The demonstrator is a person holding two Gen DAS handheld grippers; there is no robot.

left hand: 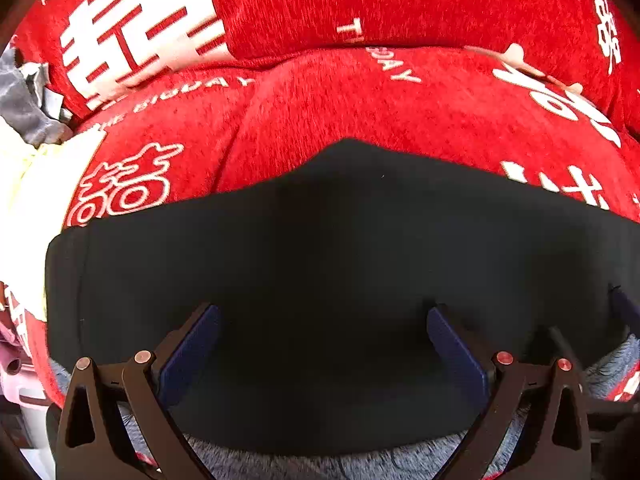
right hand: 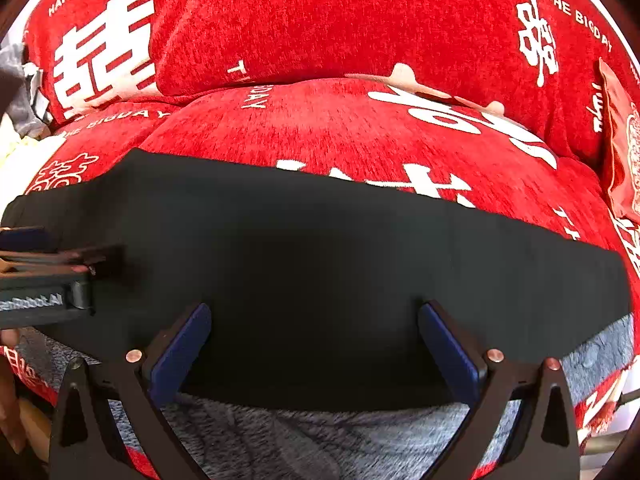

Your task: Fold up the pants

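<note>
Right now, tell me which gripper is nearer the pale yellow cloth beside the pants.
Left. The left gripper hangs open over the black pants toward the end beside the pale yellow cloth; the right gripper, also open, is farther along.

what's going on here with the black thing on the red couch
A person is folding a pair of black pants using a handheld gripper in each hand. The pants lie flat as a compact dark rectangle on a red cover with white lettering, over a grey fleecy layer. The left gripper and right gripper both hover open just above the near edge, gripping nothing.
</note>
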